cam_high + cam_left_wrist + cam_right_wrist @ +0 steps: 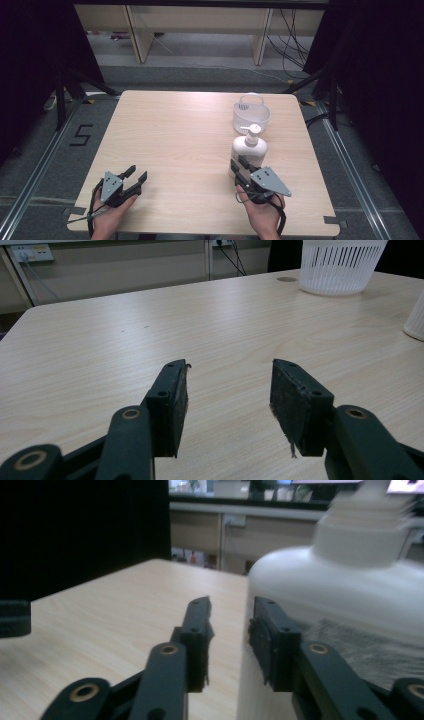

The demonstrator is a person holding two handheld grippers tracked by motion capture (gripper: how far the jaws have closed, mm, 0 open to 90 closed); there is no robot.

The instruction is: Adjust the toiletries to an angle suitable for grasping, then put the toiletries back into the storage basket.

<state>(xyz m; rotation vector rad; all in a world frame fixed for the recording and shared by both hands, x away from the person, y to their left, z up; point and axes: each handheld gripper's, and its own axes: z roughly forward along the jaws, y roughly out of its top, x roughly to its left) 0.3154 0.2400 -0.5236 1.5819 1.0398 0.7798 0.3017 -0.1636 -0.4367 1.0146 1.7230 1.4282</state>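
Observation:
A white pump bottle (248, 148) stands upright on the right half of the wooden table (180, 135). In the right gripper view the bottle (350, 595) looms close, just beyond the right jaw. My right gripper (239, 163) sits at the bottle's near left side. Its jaws (230, 602) are open by a narrow gap with nothing between them. My left gripper (139, 173) rests near the front left edge, open wide and empty (230, 365). A white mesh basket (251, 114) stands just behind the bottle.
The basket (340, 265) appears far off in the left gripper view, with the bottle's edge (415, 315) at the right. Dark curtains flank the table, and shelving and cables lie on the floor beyond its far edge.

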